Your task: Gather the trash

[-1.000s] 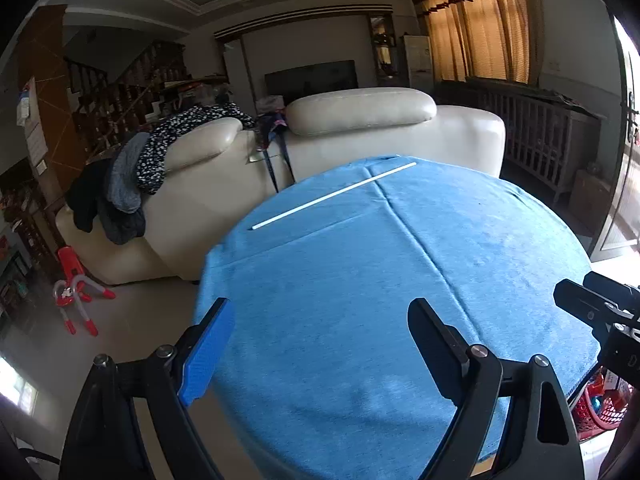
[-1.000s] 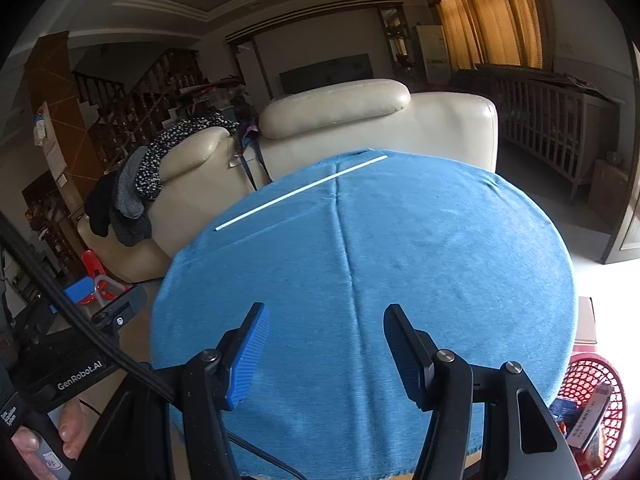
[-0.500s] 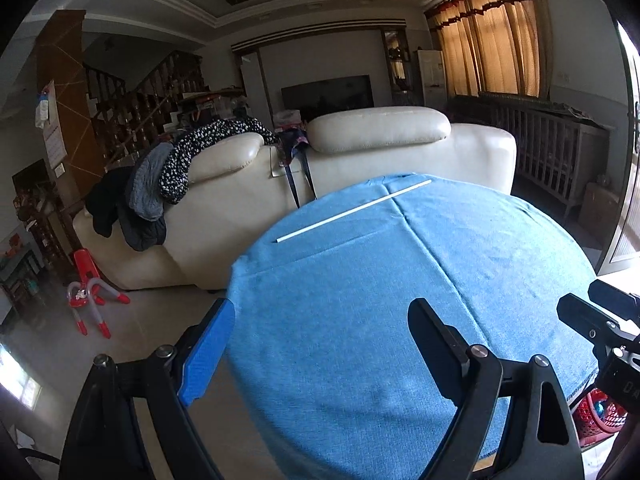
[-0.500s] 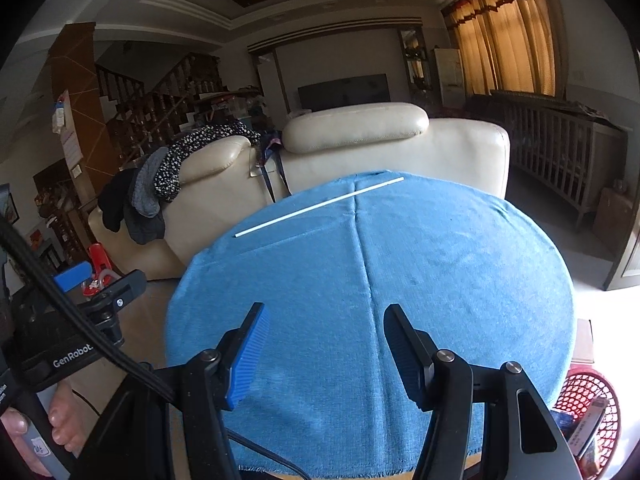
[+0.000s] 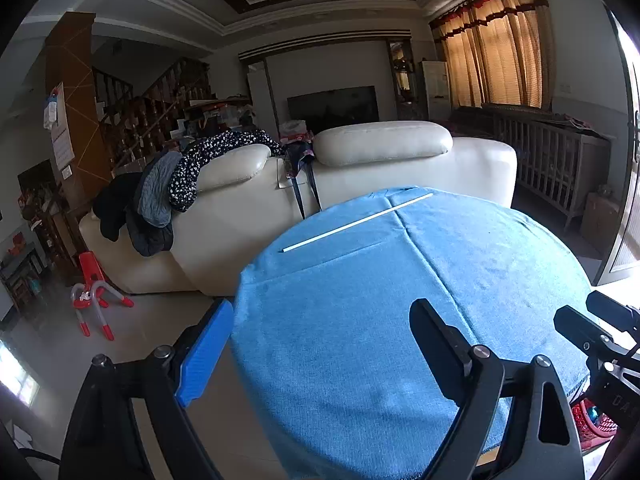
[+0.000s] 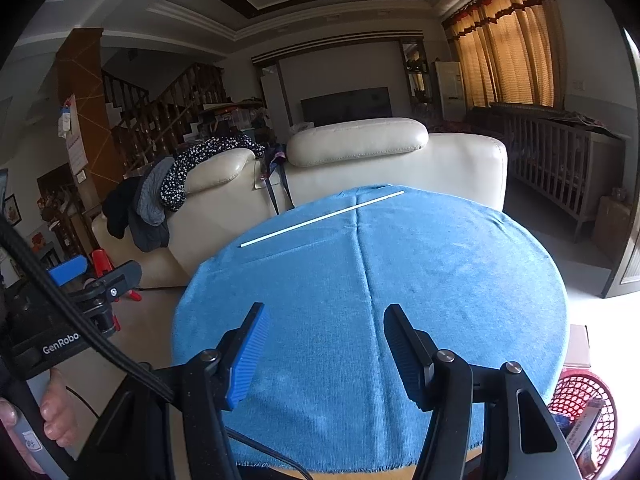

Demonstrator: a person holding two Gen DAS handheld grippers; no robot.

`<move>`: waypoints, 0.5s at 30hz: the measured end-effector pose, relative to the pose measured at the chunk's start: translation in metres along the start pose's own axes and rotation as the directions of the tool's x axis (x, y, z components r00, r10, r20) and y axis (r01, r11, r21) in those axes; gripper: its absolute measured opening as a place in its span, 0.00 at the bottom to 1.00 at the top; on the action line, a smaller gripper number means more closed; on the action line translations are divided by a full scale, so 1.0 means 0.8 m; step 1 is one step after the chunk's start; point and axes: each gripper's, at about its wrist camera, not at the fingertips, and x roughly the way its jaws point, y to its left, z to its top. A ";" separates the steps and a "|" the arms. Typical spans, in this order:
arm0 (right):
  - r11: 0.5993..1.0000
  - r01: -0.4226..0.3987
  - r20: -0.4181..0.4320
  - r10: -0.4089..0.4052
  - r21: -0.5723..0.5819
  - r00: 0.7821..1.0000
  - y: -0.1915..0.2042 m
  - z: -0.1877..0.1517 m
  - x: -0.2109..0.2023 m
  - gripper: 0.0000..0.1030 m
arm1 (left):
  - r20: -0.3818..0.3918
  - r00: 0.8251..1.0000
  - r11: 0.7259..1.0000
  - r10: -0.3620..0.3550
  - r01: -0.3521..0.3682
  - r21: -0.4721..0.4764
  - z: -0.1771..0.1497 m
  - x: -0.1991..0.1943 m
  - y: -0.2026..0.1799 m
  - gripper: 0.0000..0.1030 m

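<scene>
A round table under a blue cloth (image 5: 400, 320) (image 6: 400, 280) fills both views. Near its far edge lies a long thin white stick (image 5: 356, 222) (image 6: 320, 218). My left gripper (image 5: 320, 340) hangs open over the table's near left edge, nothing between its fingers. My right gripper (image 6: 324, 344) stands open above the near part of the cloth, also holding nothing. A red mesh basket (image 6: 576, 396) (image 5: 592, 424) with packets in it sits on the floor at the table's right. The right gripper's body (image 5: 600, 332) shows at the right edge of the left wrist view.
A cream leather sofa (image 5: 360, 184) (image 6: 360, 168) with clothes draped on it stands behind the table. A red and white toy (image 5: 94, 300) lies on the tiled floor to the left. A person's hand (image 6: 48, 408) holds the left gripper's handle. A wooden crib (image 5: 560, 160) stands at right.
Both grippers rose and drew back from the table, so it sits lower and farther in each view and more of the room shows. The jaws and the stick stayed as they were.
</scene>
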 end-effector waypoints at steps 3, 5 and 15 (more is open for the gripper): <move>1.000 -0.001 -0.002 0.001 0.003 1.000 0.000 0.000 -0.001 0.62 | 0.004 1.000 1.000 -0.002 0.002 0.001 -0.001 -0.004 -0.001 0.88; 1.000 -0.004 -0.002 0.004 0.007 1.000 -0.001 -0.001 -0.003 0.62 | 0.008 1.000 1.000 -0.002 0.002 0.002 0.000 -0.006 -0.001 0.88; 1.000 -0.005 0.010 0.005 0.011 1.000 -0.002 -0.001 -0.008 0.62 | 0.014 1.000 1.000 0.001 -0.001 0.009 0.000 -0.012 -0.005 0.88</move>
